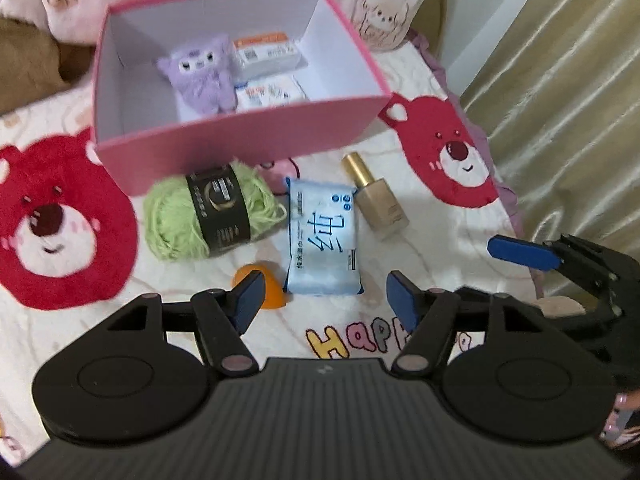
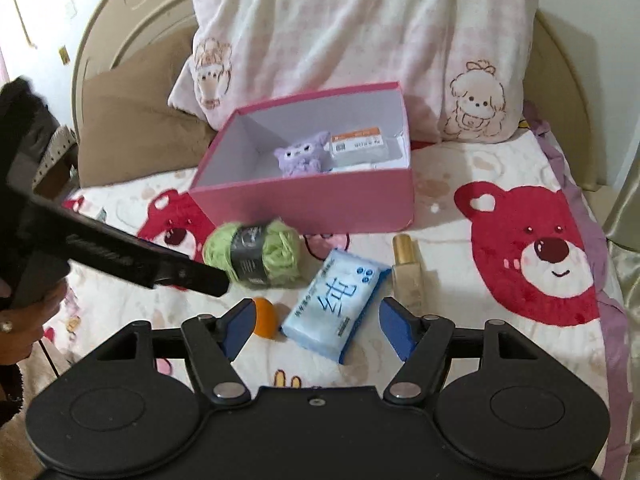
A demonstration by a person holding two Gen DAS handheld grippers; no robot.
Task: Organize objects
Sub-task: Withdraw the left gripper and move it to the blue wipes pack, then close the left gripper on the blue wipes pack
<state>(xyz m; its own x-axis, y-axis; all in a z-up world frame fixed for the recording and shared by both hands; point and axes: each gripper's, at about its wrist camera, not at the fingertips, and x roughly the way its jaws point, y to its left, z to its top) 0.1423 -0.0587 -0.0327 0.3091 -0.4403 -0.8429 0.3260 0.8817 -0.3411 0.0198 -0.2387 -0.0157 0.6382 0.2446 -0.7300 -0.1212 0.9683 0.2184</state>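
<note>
- Left gripper (image 1: 324,300): jaws apart, nothing between, pads clear of everything.
- Right gripper (image 2: 316,328): jaws also apart and empty; last widening too slight to call a motion.
- Just ahead of both, on the blanket (image 1: 420,240): wipes pack (image 1: 323,236), lying flat, long axis running away from the left jaws, slanted across the right ones.
- Judged nearer to the left gripper and better lined up with it; right pads would need a turn first.
- Beside the pack: orange ball (image 1: 264,288) touching the left finger's outline, yarn (image 1: 208,212) to the left, bottle (image 1: 376,200) to the right.
- Farther: pink box (image 1: 240,148), open, holding a purple plush (image 1: 200,74) and two packets.
- Behind: pillow (image 2: 360,40), headboard, curtain at the right.
</note>
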